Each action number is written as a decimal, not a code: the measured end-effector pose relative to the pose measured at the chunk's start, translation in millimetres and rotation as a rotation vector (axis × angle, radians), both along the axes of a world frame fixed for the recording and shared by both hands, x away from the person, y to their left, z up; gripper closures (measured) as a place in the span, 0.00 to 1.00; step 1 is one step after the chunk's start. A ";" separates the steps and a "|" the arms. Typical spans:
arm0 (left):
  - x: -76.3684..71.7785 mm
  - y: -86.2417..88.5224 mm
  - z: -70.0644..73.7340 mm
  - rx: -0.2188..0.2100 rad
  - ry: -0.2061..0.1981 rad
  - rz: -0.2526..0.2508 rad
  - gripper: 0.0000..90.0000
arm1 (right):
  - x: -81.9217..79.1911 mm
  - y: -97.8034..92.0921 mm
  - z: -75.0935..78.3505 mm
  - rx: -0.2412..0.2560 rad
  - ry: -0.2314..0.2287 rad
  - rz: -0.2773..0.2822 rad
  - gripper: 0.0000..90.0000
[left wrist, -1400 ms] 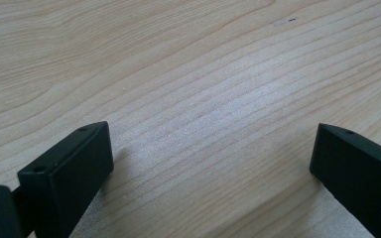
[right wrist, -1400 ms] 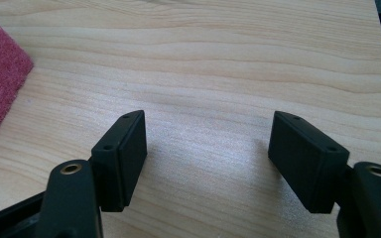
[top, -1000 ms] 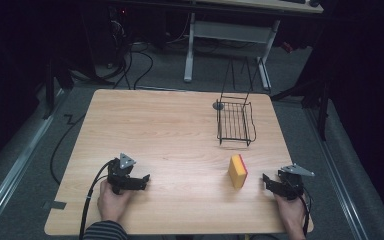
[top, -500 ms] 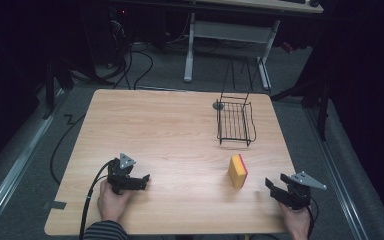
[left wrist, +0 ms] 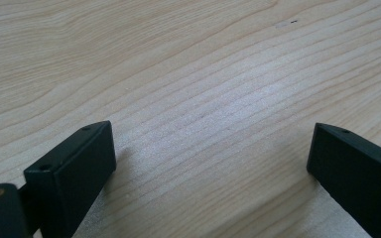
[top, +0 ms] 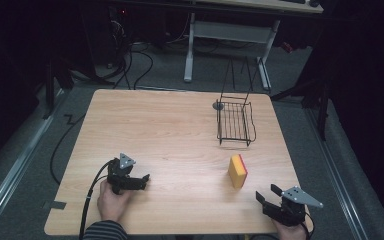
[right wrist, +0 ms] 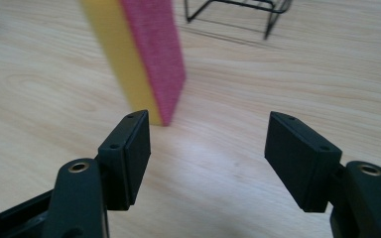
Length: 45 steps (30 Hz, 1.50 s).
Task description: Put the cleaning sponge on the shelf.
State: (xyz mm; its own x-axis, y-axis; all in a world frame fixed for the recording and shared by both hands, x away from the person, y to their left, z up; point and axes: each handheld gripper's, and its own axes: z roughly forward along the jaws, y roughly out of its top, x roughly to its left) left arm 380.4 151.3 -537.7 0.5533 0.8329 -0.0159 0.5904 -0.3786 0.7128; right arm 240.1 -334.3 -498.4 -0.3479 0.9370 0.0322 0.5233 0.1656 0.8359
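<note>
Left gripper (top: 141,180) is held near the front left corner of the light wooden worktop (top: 170,140), jaws spread, nothing between them. Yellow-and-pink rectangular sponge (top: 238,170) is stood on edge toward the front right. Right gripper (top: 267,195), spread wide, is pointed at it from the front right corner, apart.

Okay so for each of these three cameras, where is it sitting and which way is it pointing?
High view: above the person's side, looking forward and down on the table; shows both hands, left gripper, right gripper.
Left gripper view: on the left gripper, looking down at bare wood between open jaws.
Right gripper view: on the right gripper, facing the sponge and basket.
Shared: high and right gripper views both show sponge and basket.
</note>
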 end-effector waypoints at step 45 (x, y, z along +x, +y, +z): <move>-0.1 0.2 0.1 0.000 -0.001 0.001 0.06 | 57.7 65.8 -7.1 -0.050 0.000 0.016 0.51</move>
